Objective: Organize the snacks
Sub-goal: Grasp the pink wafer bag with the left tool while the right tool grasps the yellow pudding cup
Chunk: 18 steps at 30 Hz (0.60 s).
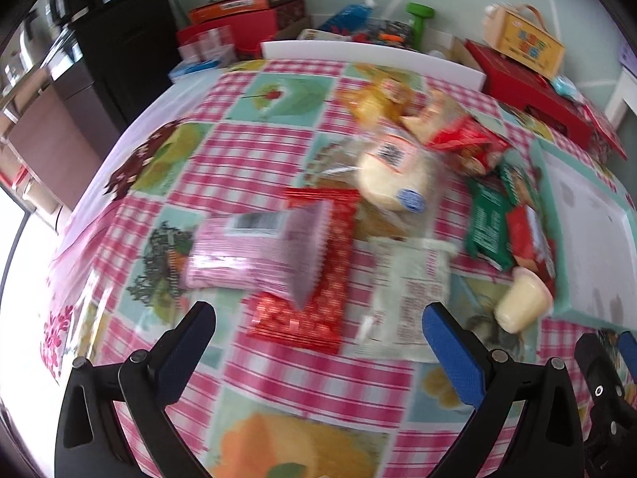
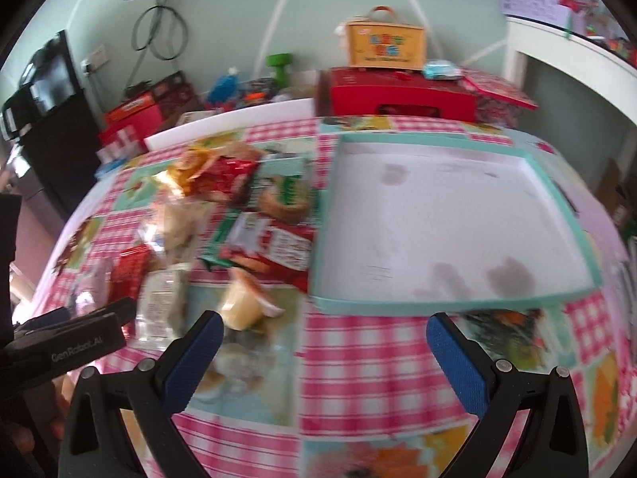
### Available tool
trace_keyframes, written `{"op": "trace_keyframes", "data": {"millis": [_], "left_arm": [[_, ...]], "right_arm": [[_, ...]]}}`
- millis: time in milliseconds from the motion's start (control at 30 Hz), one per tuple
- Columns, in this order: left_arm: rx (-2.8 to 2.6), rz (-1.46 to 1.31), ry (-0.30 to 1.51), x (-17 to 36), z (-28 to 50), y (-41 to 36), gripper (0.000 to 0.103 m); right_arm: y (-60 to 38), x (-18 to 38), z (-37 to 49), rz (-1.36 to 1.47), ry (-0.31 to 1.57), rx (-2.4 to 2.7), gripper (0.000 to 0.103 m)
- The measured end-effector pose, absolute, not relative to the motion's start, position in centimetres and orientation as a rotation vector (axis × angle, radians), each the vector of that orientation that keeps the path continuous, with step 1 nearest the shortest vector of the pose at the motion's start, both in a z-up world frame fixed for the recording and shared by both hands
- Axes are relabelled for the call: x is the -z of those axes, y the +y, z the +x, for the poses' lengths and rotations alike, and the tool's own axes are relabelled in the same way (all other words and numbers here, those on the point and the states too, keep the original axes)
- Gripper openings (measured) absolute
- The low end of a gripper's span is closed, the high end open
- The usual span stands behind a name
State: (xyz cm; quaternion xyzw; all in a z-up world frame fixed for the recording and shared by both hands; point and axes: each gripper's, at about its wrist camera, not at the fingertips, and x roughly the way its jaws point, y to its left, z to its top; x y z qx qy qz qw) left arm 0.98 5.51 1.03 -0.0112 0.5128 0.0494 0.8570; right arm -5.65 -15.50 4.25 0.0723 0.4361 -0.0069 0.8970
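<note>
Both claws spread apart, nothing held. Left claw (image 1: 318, 332) hovers over the snack pile on the tabletop (image 1: 318, 378); pink packet (image 1: 254, 253) lies across red packet (image 1: 314, 271) at its 12 o'clock. Right claw (image 2: 324, 342) faces the bare tray (image 2: 438, 215), yellow cup (image 2: 243, 306) at 10 o'clock. Judged stage: first pick. Next: lower, close on one snack, carry it to the tray.
</note>
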Motion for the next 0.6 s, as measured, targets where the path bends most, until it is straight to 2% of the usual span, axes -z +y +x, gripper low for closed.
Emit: {"op": "trace_keyframes", "data": {"millis": [100, 300, 600], "left_arm": [[-0.133, -0.019, 1.080, -1.0, 1.3, 7.2, 0.103], [-0.140, -0.052, 1.103, -0.4, 2.7, 9.7, 0.103], [-0.075, -0.088, 1.143, 1.2, 4.5, 9.5, 0.103]], "right_arm": [[-13.9, -3.7, -4.7, 0.125, 0.918, -0.038, 0.102], [-11.4, -3.1, -4.0, 0.063, 0.936, -0.118, 0.092], [-10.6, -1.0, -2.5, 0.003, 1.002, -0.122, 0.073]]}}
